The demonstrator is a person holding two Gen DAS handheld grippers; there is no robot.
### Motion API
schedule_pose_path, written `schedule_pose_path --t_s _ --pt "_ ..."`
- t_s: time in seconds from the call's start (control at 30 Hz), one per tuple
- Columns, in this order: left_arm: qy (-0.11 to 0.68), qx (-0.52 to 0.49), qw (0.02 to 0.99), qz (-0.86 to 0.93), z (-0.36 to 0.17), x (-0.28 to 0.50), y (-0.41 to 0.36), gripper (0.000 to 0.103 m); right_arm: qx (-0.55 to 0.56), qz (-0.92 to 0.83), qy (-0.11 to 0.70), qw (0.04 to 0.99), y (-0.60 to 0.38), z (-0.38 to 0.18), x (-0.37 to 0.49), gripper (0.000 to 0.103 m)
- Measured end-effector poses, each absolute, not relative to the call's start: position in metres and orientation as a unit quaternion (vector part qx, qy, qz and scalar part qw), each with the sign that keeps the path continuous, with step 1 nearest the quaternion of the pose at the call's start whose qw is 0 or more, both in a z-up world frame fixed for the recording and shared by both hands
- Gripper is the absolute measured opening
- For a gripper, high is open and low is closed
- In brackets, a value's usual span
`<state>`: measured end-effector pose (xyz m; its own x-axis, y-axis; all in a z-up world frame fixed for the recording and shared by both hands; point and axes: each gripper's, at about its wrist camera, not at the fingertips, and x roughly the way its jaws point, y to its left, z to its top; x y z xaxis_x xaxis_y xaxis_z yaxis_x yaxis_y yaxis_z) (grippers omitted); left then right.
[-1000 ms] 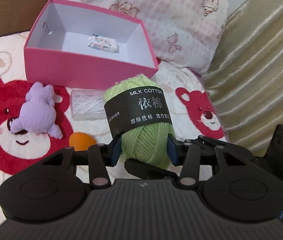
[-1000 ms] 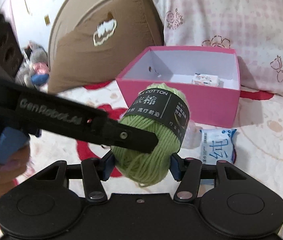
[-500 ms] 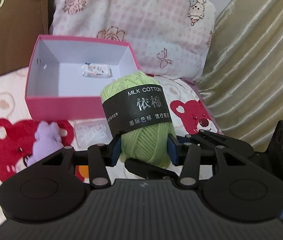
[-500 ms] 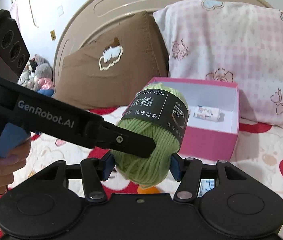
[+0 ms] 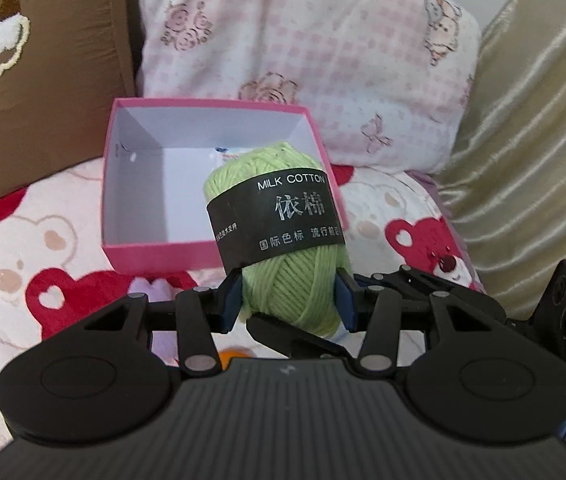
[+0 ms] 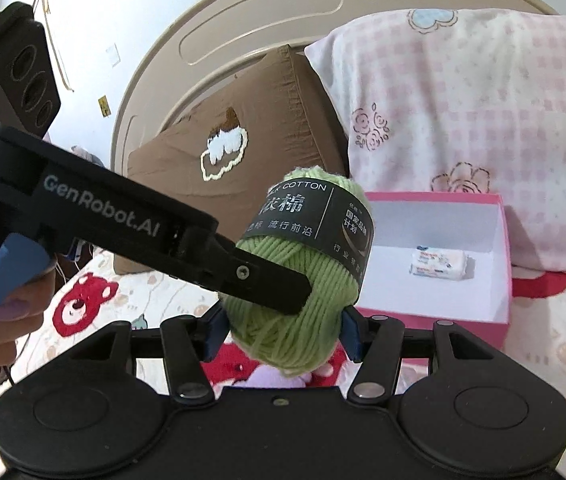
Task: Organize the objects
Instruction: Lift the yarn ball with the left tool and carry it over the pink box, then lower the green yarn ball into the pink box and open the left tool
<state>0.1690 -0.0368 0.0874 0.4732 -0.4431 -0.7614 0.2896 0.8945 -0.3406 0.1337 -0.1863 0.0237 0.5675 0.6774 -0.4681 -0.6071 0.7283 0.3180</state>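
Observation:
Both grippers are shut on one green yarn ball [image 5: 283, 216] with a black "MILK COTTON" band, held in the air in front of the open pink box [image 5: 155, 256]. My left gripper [image 5: 288, 300] pinches its lower part. My right gripper [image 6: 281, 334] pinches it too, crosswise; the yarn ball [image 6: 303, 256] shows there with a left finger [image 6: 243, 276] across it. The pink box [image 6: 501, 248] holds a small white packet [image 6: 439, 265], mostly hidden behind the yarn in the left wrist view.
The box lies on a bear-print bed cover [image 5: 23, 272]. A brown cushion [image 5: 23, 80] and a pink checked pillow [image 5: 323, 52] stand behind it. A gold curtain [image 5: 543, 140] hangs on the right. A purple plush toy [image 6: 271, 378] lies under the grippers.
Both grippers have risen with the yarn ball and moved towards the box. The plush toy, orange item and packets on the cover have dropped below the gripper bodies.

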Motion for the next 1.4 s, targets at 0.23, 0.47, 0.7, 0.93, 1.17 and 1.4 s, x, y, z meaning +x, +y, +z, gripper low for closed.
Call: schedule_pose_path --t_s 0.23,0.47,0.7,0.93,1.17,1.4 --pt "0.452 -0.092 0.863 -0.205 0.088 0.191 -0.033 0.047 0.081 0.355 0.295 0.884 -0.175 0.026 0.155 0.061" --pt "0.438 -0.108 0.869 -0.203 0.093 0.210 -0.032 0.047 0.106 0.353 0.301 0.879 -0.174 0.035 0.179 0.061" --pt "0.424 -0.090 0.876 -0.213 0.085 0.239 -0.040 0.047 0.125 0.335 0.317 0.879 -0.172 0.035 0.205 0.061" --pt "0.437 -0.100 0.869 -0.209 0.059 0.272 -0.042 0.048 0.117 0.319 0.344 0.875 -0.163 0.016 0.244 0.061" --pt "0.457 -0.107 0.860 -0.202 0.017 0.292 -0.040 0.048 0.096 0.304 0.351 0.880 -0.148 -0.021 0.257 0.061" --pt "0.448 -0.123 0.862 -0.205 -0.014 0.304 -0.033 0.048 0.118 0.295 0.378 0.870 -0.146 -0.046 0.274 0.061"
